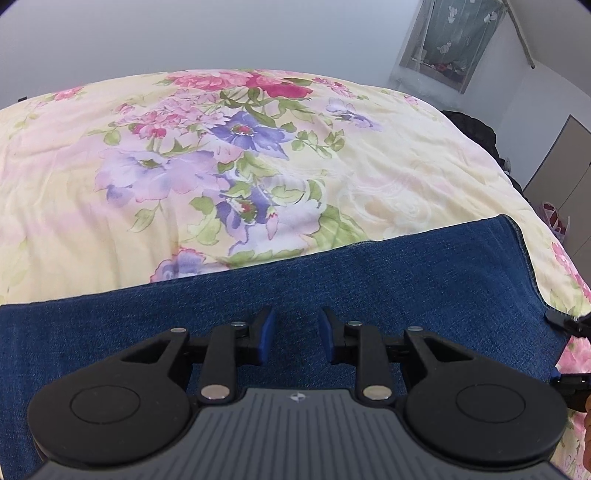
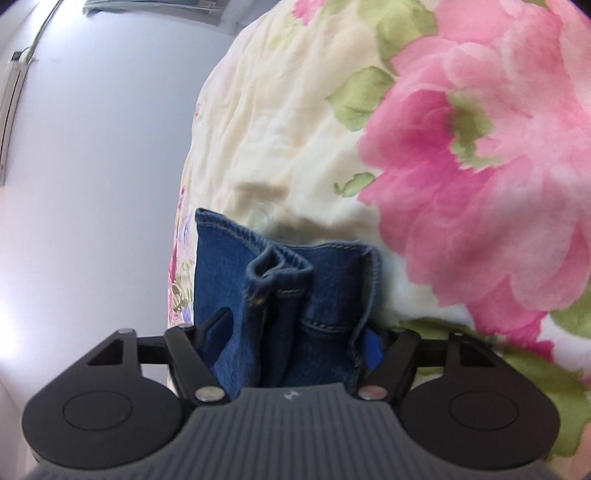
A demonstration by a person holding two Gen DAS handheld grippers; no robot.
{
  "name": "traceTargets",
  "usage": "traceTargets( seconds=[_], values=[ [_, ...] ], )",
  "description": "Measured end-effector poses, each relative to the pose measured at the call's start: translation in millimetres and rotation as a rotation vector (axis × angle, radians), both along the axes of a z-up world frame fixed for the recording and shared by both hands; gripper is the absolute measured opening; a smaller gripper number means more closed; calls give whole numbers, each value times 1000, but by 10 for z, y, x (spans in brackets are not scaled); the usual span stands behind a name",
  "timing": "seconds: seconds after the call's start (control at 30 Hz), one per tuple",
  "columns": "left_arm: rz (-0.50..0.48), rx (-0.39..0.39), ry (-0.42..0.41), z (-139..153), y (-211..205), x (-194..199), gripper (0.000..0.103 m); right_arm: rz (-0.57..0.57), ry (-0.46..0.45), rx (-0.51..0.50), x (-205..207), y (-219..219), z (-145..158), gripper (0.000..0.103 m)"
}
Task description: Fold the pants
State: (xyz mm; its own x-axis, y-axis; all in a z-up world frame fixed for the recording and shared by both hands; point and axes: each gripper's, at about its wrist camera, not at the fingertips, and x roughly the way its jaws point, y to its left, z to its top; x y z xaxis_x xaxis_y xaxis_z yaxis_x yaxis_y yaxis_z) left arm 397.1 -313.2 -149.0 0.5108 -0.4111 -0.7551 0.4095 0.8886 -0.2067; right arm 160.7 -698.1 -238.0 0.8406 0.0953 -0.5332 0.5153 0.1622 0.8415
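Dark blue denim pants (image 1: 332,273) lie flat across the near part of a floral bedspread (image 1: 229,155) in the left wrist view. My left gripper (image 1: 297,336) hovers just over the denim with its blue-padded fingers apart and nothing between them. In the right wrist view, bunched denim (image 2: 291,306) with a hem and a pocket seam sits between my right gripper's (image 2: 295,332) spread fingers, which stand wide on either side of the cloth. The right gripper's fingertips (image 1: 565,321) show at the pants' right edge in the left wrist view.
The bedspread (image 2: 443,147) covers the whole bed. A grey wall (image 1: 221,33) stands behind it. A window (image 1: 454,40) is at the far right, with dark items (image 1: 476,129) and a cabinet (image 1: 561,166) beside the bed's right edge.
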Motion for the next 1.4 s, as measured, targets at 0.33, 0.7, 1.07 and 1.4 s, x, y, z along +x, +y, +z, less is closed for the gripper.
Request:
traceTargets(
  seconds=[0.33, 0.7, 1.07, 1.4],
  values=[
    [-64, 47, -41, -29, -192, 116, 32, 21, -15, -99, -37, -55, 24, 39],
    [-83, 114, -35, -91, -367, 125, 30, 162, -21, -388, -19, 204, 600, 19],
    [-294, 83, 17, -41, -211, -1007, 28, 240, -39, -621, 149, 699, 1312, 18],
    [-197, 47, -13, 494, 642, -1170, 28, 334, -86, -893, 226, 1589, 1923, 17]
  ],
)
